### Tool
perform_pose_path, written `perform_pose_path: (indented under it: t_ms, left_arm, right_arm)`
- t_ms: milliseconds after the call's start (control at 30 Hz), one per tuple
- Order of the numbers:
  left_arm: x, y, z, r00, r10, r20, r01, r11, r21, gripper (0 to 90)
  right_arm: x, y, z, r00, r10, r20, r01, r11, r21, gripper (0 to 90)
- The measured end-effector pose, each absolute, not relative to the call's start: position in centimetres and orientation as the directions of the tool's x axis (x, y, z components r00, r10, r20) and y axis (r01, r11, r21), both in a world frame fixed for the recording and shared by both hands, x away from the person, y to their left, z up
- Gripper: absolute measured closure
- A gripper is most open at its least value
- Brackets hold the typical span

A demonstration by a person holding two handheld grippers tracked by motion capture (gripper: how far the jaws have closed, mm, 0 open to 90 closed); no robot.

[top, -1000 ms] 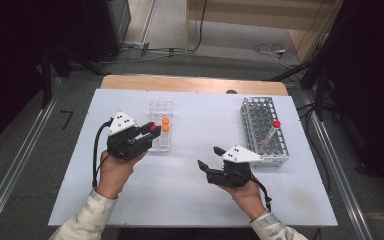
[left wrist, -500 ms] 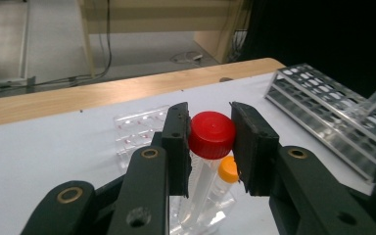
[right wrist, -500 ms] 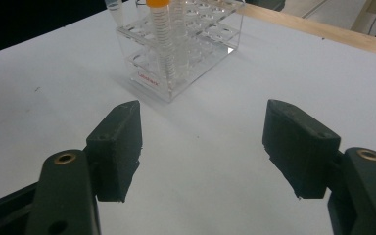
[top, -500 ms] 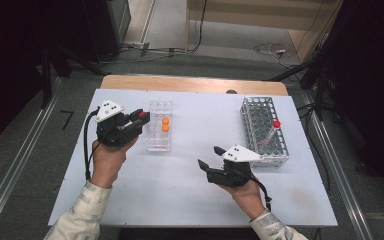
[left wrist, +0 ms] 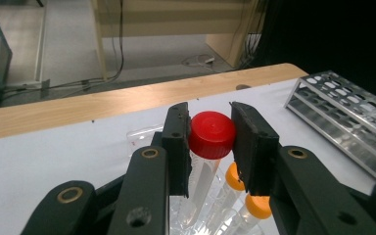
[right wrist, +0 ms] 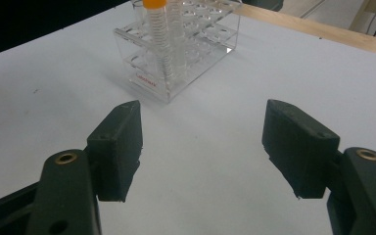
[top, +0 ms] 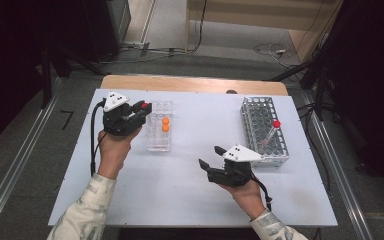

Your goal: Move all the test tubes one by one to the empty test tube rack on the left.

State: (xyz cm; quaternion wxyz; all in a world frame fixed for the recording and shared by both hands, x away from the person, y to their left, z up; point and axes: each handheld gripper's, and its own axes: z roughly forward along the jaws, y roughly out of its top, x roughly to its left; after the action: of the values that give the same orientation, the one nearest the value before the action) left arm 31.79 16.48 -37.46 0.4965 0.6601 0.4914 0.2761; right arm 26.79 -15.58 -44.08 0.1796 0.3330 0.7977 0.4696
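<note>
Pinching a red-capped tube (left wrist: 210, 134), the left gripper (left wrist: 209, 139); right gripper (right wrist: 203, 147) spread; rack label (right wrist: 146, 81) unreadable.

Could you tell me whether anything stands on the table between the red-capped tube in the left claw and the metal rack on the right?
Nothing visible does. The left claw grips the red-capped tube above the clear rack; bare table stretches across to the metal rack.
</note>
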Motion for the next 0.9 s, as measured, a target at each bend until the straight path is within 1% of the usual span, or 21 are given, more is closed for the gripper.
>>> perform_pose_path:
  t_ms: [300, 900]
  left_arm:
    - [32.2, 16.3, -38.0, 0.358, 0.926, -0.117, 0.374, -0.027, 0.927, 69.0]
    - [32.6, 15.7, -41.3, 0.338, 0.936, -0.096, 0.445, -0.069, 0.893, 68.8]
  right_arm:
    - [26.8, -15.6, -44.1, -0.712, 0.701, 0.029, 0.364, 0.334, 0.87, 30.1]
    - [26.7, -15.7, -44.0, -0.714, 0.7, 0.023, 0.359, 0.338, 0.87, 30.7]
